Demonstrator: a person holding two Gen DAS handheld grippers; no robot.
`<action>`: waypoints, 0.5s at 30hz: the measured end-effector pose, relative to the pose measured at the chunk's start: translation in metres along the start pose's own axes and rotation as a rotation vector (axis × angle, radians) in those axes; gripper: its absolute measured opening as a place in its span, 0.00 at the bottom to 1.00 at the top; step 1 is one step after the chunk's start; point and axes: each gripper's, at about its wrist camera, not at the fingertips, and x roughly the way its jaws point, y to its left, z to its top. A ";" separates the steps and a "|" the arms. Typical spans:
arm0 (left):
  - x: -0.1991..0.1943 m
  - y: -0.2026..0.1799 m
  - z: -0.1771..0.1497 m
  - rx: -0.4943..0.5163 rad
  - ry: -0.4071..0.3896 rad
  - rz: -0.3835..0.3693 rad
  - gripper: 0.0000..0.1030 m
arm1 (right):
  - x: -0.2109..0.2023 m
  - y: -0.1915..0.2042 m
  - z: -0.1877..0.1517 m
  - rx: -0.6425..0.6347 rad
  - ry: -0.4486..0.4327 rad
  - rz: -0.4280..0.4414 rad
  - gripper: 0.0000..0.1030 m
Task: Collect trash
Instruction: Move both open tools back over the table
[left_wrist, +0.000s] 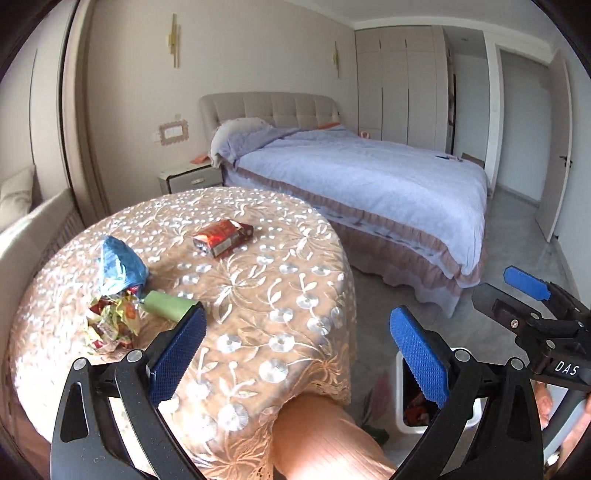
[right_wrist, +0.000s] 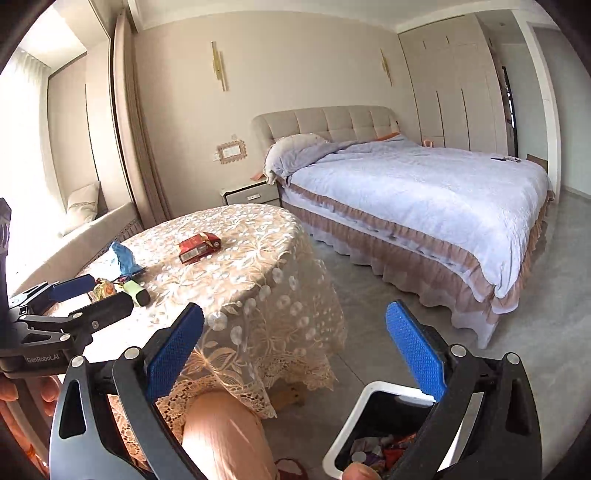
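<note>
1. My left gripper (left_wrist: 299, 354), with blue textured pads on black arms, is spread wide and holds nothing; it hangs over the near edge of the round table (left_wrist: 258, 295) draped in a beige lace cloth with white flowers.
2. My right gripper (right_wrist: 295, 354) is equally wide apart and empty, poised at lower right of its view above the white rectangular trash bin (right_wrist: 354, 424) on the grey floor, which has colourful scraps inside.
3. On the table, at left in the left wrist view, lie a crumpled blue plastic bag (left_wrist: 120, 264), a heap of yellow-and-red crumpled wrappers (left_wrist: 110, 325) and a pale green cylinder (left_wrist: 168, 306) just beside them.
4. A red crushed cigarette-style packet (left_wrist: 223, 236) sits apart, nearer the table's middle.
5. A bed with a lilac quilt (left_wrist: 369, 177) fills the right background.
</note>
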 end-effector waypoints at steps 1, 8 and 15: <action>-0.002 0.009 -0.002 -0.005 -0.002 0.019 0.95 | 0.006 0.007 0.004 0.002 0.004 0.011 0.96; -0.016 0.074 -0.005 -0.046 -0.020 0.096 0.95 | 0.026 0.058 0.024 0.043 -0.084 0.022 0.96; -0.008 0.134 -0.010 -0.133 -0.017 0.183 0.95 | 0.076 0.099 0.043 -0.068 0.042 0.109 0.96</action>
